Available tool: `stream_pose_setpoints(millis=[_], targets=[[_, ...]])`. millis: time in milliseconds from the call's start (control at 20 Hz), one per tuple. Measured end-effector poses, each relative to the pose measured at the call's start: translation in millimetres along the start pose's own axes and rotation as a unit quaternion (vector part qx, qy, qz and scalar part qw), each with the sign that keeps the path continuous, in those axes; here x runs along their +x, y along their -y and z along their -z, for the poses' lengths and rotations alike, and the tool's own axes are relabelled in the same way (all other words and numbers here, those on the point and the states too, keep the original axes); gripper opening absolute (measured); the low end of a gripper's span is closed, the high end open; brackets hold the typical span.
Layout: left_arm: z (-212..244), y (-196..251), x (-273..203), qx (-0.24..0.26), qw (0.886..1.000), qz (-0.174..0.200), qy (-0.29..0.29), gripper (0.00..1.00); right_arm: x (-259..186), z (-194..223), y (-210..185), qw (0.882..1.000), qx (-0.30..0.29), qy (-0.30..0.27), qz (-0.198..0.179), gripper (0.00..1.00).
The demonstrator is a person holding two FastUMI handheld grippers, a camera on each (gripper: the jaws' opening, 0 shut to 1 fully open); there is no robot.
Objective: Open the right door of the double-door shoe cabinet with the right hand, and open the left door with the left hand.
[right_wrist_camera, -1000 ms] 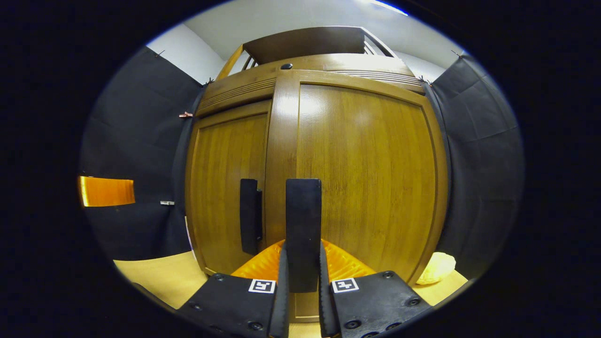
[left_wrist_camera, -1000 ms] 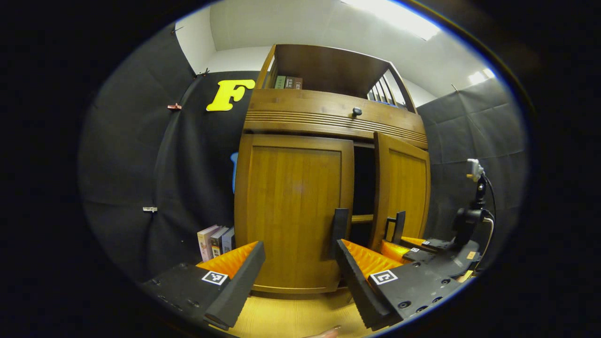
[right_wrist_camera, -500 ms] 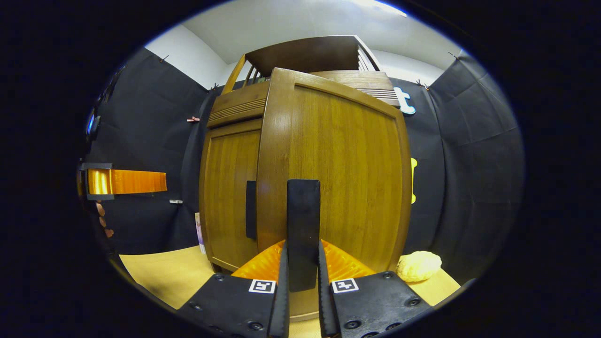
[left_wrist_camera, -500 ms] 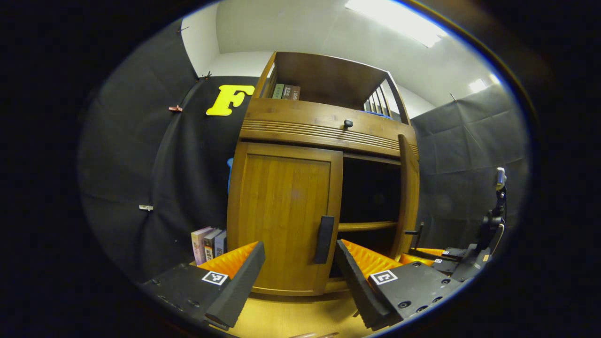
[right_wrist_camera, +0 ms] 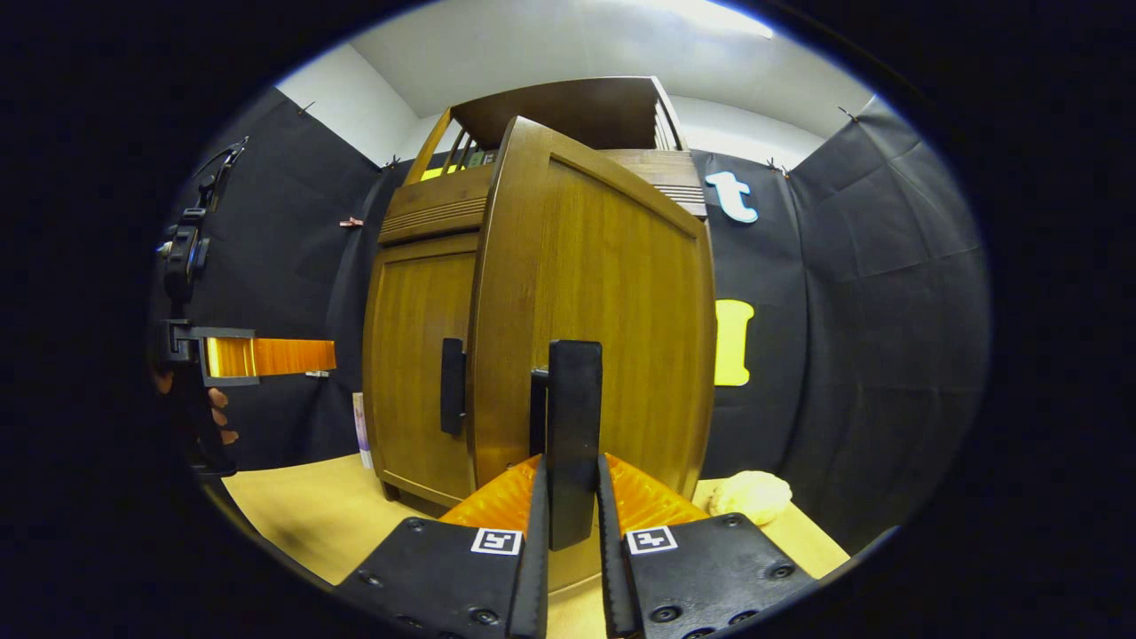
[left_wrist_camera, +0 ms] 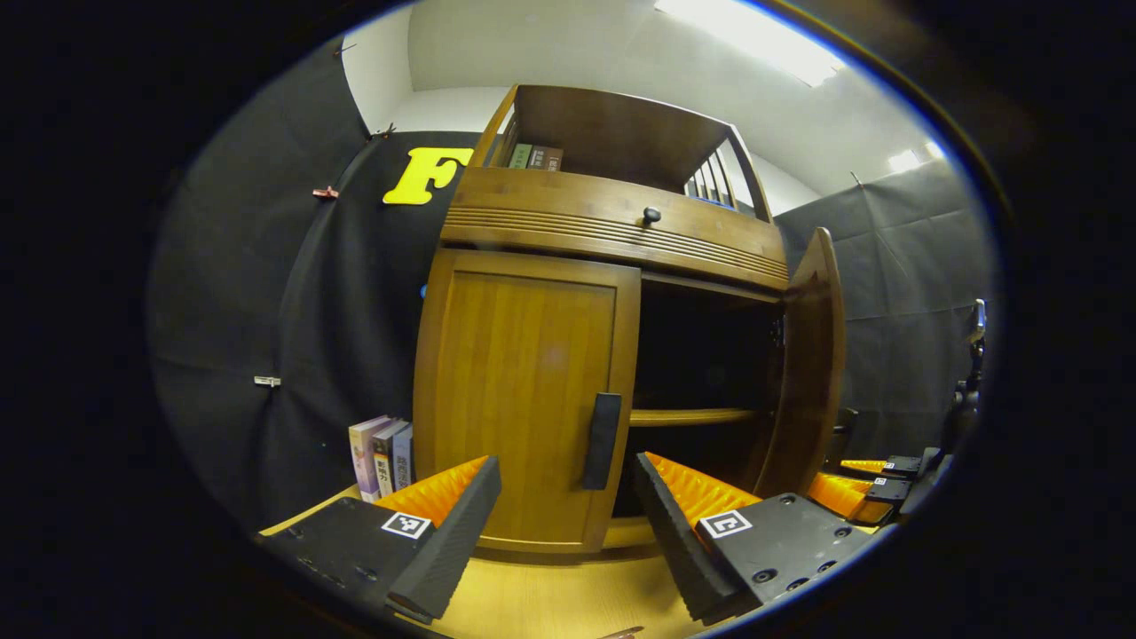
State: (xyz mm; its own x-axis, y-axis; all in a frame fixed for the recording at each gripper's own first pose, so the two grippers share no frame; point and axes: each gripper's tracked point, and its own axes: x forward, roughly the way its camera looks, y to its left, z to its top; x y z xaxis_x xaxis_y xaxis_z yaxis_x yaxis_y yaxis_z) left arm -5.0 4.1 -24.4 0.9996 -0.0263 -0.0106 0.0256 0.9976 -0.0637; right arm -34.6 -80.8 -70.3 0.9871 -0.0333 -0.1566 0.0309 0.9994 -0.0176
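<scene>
In the left gripper view, the shoe cabinet (left_wrist_camera: pixel 612 240) stands on the table (left_wrist_camera: pixel 550 595) with its right door (left_wrist_camera: pixel 809 364) swung well out, the dark inside and a shelf (left_wrist_camera: pixel 688 415) showing behind it, while the left door (left_wrist_camera: pixel 524 399) sits flat and shut, its handle (left_wrist_camera: pixel 602 441) near the inner edge. The left gripper (left_wrist_camera: pixel 564 524) hangs in front of that door with its fingers spread wide and nothing between them, the handle just above the gap and apart from both fingers. A few books (left_wrist_camera: pixel 382 454) stand beside the cabinet. In the right gripper view, the right gripper (right_wrist_camera: pixel 572 524) has its fingers closed tight on the right door handle (right_wrist_camera: pixel 573 435), the door angled toward the camera. I'd say the first half of the job is all but finished and the left door is next: the left gripper needs to go forward until the handle sits between its fingers, close on it, then pull out in an arc about the hinge
</scene>
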Motion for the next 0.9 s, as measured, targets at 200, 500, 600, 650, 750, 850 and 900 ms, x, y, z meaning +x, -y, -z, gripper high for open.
stream_pose_setpoints(millis=[200,500,600,650,750,850,900], targets=[[0.0,19.7,7.8,0.004,1.0,0.014,0.004,0.94,-11.2,-0.5,15.0,1.0,-0.006,-0.001,0.009,0.22],[3.2,39.5,22.0,0.014,1.0,0.016,0.005,0.94,-26.5,-10.1,49.1,0.999,-0.01,0.01,0.041,0.22],[-0.4,40.0,32.1,0.032,0.999,0.002,0.016,0.94,-29.3,-15.6,65.1,0.998,-0.012,0.019,0.056,0.25],[-3.0,39.4,38.4,0.039,0.999,-0.005,0.024,0.96,-32.0,-15.3,74.7,0.998,-0.015,0.019,0.066,0.24],[-3.9,40.3,52.3,0.039,0.998,-0.013,0.038,0.94,-36.6,-16.3,91.2,0.996,-0.017,0.02,0.083,0.22],[-4.1,42.6,65.4,0.03,0.998,-0.013,0.049,0.92,-41.6,-16.3,101.1,0.997,-0.007,0.019,0.081,0.19],[-3.4,42.0,70.1,0.028,0.998,-0.013,0.054,0.92,-44.0,-16.3,105.5,0.997,-0.004,0.015,0.077,0.19]])
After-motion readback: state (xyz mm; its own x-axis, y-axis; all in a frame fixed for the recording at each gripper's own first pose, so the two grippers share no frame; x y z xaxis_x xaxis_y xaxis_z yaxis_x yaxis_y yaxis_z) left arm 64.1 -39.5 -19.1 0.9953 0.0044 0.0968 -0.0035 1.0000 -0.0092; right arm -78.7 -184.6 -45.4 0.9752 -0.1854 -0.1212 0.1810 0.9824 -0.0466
